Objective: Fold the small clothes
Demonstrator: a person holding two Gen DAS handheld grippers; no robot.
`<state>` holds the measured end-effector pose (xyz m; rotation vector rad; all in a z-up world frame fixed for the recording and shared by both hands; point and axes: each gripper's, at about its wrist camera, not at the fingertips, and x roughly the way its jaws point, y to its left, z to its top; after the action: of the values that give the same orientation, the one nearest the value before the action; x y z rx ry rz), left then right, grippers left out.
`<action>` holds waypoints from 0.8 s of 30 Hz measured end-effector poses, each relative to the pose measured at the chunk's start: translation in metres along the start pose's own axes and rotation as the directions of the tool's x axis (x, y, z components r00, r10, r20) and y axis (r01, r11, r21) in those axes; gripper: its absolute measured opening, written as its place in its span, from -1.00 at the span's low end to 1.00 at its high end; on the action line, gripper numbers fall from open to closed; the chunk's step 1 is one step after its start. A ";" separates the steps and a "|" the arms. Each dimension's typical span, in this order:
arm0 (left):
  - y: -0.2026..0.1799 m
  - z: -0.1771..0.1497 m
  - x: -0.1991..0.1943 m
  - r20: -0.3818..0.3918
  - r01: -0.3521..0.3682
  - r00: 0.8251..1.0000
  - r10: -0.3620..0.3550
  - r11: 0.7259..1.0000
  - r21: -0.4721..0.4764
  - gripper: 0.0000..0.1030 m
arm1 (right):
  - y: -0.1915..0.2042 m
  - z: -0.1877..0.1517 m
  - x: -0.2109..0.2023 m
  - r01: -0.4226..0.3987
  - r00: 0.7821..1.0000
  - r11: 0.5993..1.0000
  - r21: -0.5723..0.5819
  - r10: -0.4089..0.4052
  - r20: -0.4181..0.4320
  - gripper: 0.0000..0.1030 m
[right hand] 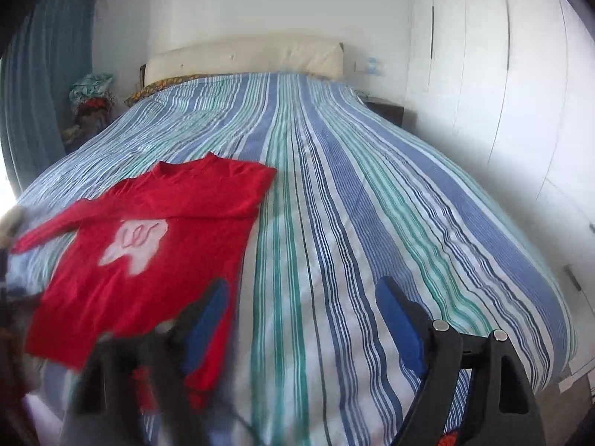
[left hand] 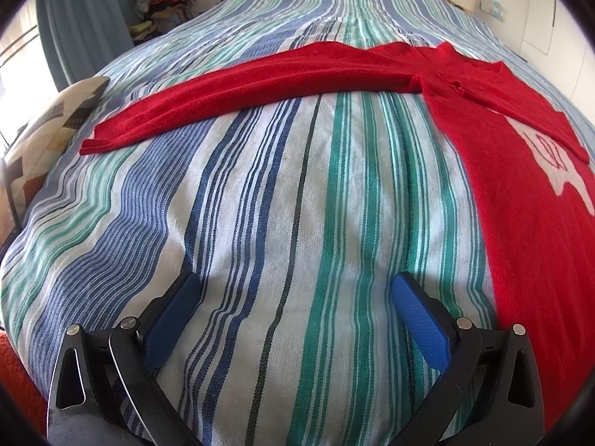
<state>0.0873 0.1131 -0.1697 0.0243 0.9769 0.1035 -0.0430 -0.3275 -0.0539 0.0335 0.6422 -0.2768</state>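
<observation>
A red sweater [left hand: 520, 186] lies flat on a bed [left hand: 282, 223] covered by a striped spread in blue, green and white. The sweater faces up, with a pale patch [right hand: 135, 247] bearing a red squiggle on its chest. In the left wrist view one sleeve [left hand: 230, 93] stretches far out to the left across the stripes, its cuff lying near a patterned pillow [left hand: 48, 126] at the bed's edge. In the right wrist view the other sleeve is folded across the chest, so the body's right edge runs straight from shoulder to hem.

The left claw [left hand: 295, 308] hovers over bare spread, just left of the sweater's body. Its blue pads [left hand: 173, 319] stand wide apart and hold nothing.

The right claw [right hand: 301, 319] is also spread wide and empty. Its left finger is blurred and sits in front of the sweater's lower right corner; whether it touches the cloth cannot be told. Its right finger [right hand: 399, 323] is over bare spread.

At the head of the bed stands a cream headboard [right hand: 245, 55]. A heap of clothes [right hand: 91, 93] sits beside the bed near a blue curtain [right hand: 41, 85]. White wardrobe doors [right hand: 483, 93] line the wall on the other side.
</observation>
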 end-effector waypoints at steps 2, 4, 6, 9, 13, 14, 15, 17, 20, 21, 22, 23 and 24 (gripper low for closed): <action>0.000 0.000 0.000 -0.001 0.001 1.000 -0.001 1.000 -0.001 0.99 | 0.009 -0.003 -0.004 -0.010 1.000 0.999 -0.041 0.012 0.027 0.69; 0.000 -0.001 -0.001 -0.001 0.000 1.000 0.000 1.000 -0.002 0.99 | 0.018 -0.004 -0.003 -0.008 1.000 0.997 -0.079 0.010 0.021 0.69; 0.000 0.000 -0.001 -0.001 0.000 1.000 0.000 1.000 -0.001 0.99 | 0.024 -0.006 0.000 -0.008 1.000 0.995 -0.104 0.010 0.018 0.69; 0.000 0.000 -0.001 -0.001 0.001 1.000 -0.001 1.000 -0.001 0.99 | 0.028 -0.008 -0.004 -0.004 0.999 0.992 -0.123 0.009 0.038 0.69; 0.000 -0.001 -0.001 -0.001 0.001 1.000 -0.001 1.000 -0.001 0.99 | 0.025 -0.005 -0.016 0.017 0.997 0.993 -0.120 -0.008 0.075 0.69; 0.000 -0.001 -0.001 -0.002 0.001 1.000 -0.001 1.000 -0.001 0.99 | 0.022 -0.003 -0.019 0.022 0.996 0.993 -0.116 -0.012 0.083 0.69; 0.000 0.000 -0.001 -0.002 0.001 1.000 -0.001 1.000 -0.001 0.99 | 0.021 -0.003 -0.023 0.027 0.996 0.993 -0.111 -0.017 0.091 0.70; 0.000 -0.001 -0.001 -0.001 0.000 1.000 0.000 1.000 0.000 0.99 | 0.018 -0.004 -0.026 0.035 0.995 0.994 -0.104 -0.025 0.096 0.77; 0.000 0.000 -0.001 -0.003 0.003 1.000 -0.003 1.000 -0.001 0.99 | 0.018 -0.006 -0.023 0.037 0.996 0.994 -0.107 -0.028 0.084 0.77; 0.001 0.000 0.000 -0.005 0.004 1.000 -0.004 1.000 -0.002 0.99 | 0.019 -0.006 -0.022 0.037 0.996 0.993 -0.111 -0.028 0.081 0.77; 0.001 0.000 0.000 -0.008 0.007 1.000 -0.007 1.000 -0.003 0.99 | 0.020 -0.006 -0.021 0.035 0.996 0.993 -0.116 -0.026 0.082 0.77; 0.002 0.000 0.000 -0.014 0.011 1.000 -0.011 1.000 -0.003 0.99 | 0.021 -0.006 -0.021 0.033 0.996 0.992 -0.123 -0.023 0.084 0.77; 0.003 0.002 0.000 -0.023 0.019 1.000 -0.020 1.000 -0.007 0.99 | 0.023 -0.007 -0.021 0.032 0.996 0.991 -0.131 -0.021 0.086 0.77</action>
<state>0.0887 0.1163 -0.1680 0.0078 0.9996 0.0892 -0.0568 -0.2993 -0.0481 -0.1136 0.5764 -0.2594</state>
